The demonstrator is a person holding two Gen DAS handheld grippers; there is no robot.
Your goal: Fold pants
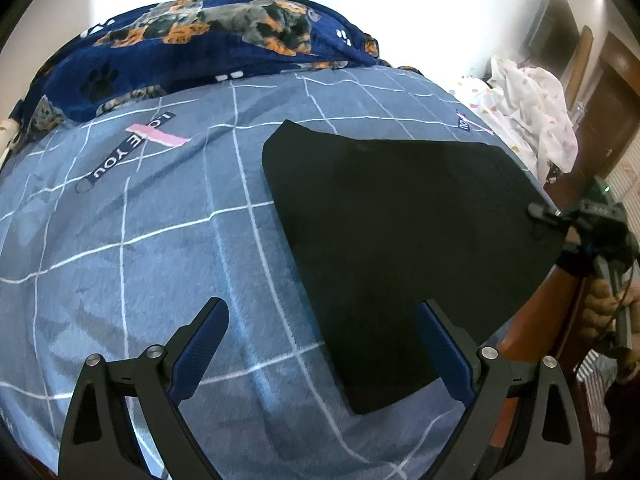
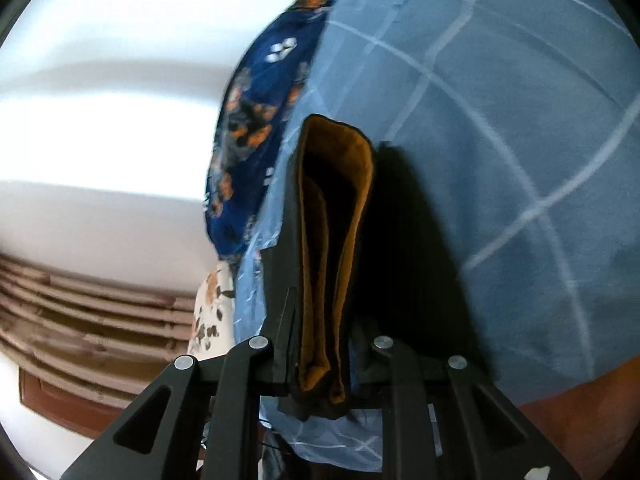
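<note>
The black pants (image 1: 400,224) lie folded flat on the blue checked bedsheet (image 1: 140,240), right of centre in the left wrist view. My left gripper (image 1: 320,340) is open and empty, hovering over the pants' near left edge. My right gripper (image 1: 548,214) shows at the pants' far right edge. In the right wrist view my right gripper (image 2: 324,320) is shut on the waistband end of the pants (image 2: 332,240). The brown-orange lining shows between the black layers there. The fingertips are hidden by the cloth.
A dark blue dog-print blanket (image 1: 208,40) is bunched along the far side of the bed. White spotted bedding (image 1: 532,120) lies at the far right. The brown bed edge (image 1: 536,320) runs along the right. The sheet (image 2: 500,160) extends beyond the pants.
</note>
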